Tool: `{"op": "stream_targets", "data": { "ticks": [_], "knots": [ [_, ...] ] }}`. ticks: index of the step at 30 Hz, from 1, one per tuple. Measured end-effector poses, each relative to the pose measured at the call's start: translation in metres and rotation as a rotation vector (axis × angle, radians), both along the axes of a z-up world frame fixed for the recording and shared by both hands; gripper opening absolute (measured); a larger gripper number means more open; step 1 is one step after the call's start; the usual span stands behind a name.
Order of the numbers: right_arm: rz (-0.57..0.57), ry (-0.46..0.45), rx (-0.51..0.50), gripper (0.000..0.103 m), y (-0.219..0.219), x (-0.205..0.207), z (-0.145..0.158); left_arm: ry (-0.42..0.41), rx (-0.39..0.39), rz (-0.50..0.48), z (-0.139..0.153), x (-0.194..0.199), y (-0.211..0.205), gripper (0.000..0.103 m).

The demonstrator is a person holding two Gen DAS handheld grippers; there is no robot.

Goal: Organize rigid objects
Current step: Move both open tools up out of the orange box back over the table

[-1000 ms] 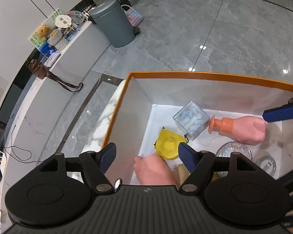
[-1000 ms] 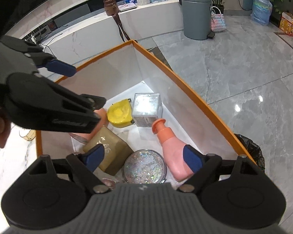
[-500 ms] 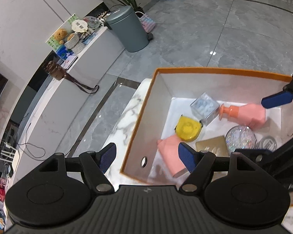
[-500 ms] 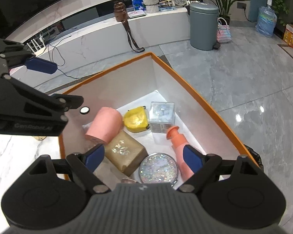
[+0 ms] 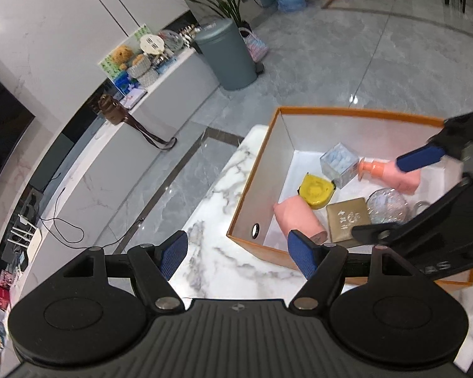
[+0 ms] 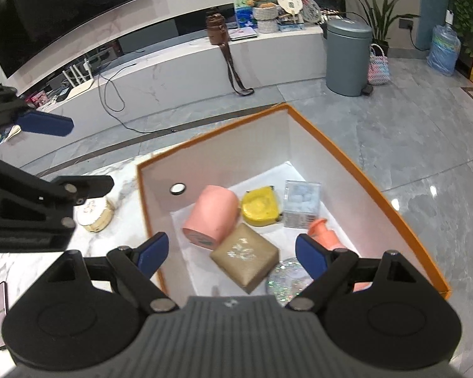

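Observation:
An orange-rimmed white box [image 6: 337, 148] stands on the marble table [image 5: 224, 195]. Inside lie a pink cylinder [image 6: 211, 217], a yellow case [image 6: 260, 206], a clear cube of blue pieces [image 6: 301, 203], a pink bottle [image 6: 326, 236], a gold box [image 6: 246, 258] and a glittery round lid [image 6: 288, 280]. The box also shows in the left wrist view [image 5: 252, 182]. My left gripper [image 5: 236, 256] is open and empty, above the table left of the box. My right gripper [image 6: 228, 253] is open and empty, above the box's near end.
A round cream compact [image 6: 94, 215] lies on the table left of the box. A phone [image 6: 0, 296] lies at the table's near left. A grey bin [image 6: 348, 56] and a low white counter [image 6: 205, 69] stand on the floor beyond.
My left gripper has let go of the pink cylinder inside the box and has pulled back up and left, out of the box. My right gripper has also risen and drawn back.

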State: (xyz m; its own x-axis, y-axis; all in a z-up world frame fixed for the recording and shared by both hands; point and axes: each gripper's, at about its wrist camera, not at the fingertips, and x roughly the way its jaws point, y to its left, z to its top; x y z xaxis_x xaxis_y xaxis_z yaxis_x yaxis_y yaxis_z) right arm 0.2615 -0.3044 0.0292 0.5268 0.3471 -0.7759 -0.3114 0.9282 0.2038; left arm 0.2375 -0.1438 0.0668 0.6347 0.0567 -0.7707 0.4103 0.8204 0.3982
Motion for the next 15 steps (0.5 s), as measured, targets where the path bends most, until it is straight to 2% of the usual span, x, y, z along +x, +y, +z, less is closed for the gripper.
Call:
{"op": "stream_targets", "data": {
  "ticks": [9,15],
  "knots": [
    [0.047,-0.064,0.006,0.086,0.029,-0.03,0.028,-0.086,-0.121,0.017,0.036,-0.065,0.028,0.086],
    [0.145,-0.112,-0.06,0.086,0.052,-0.064,0.034,-0.124,-0.23,0.08,0.046,-0.108,0.067,0.087]
  ]
}}
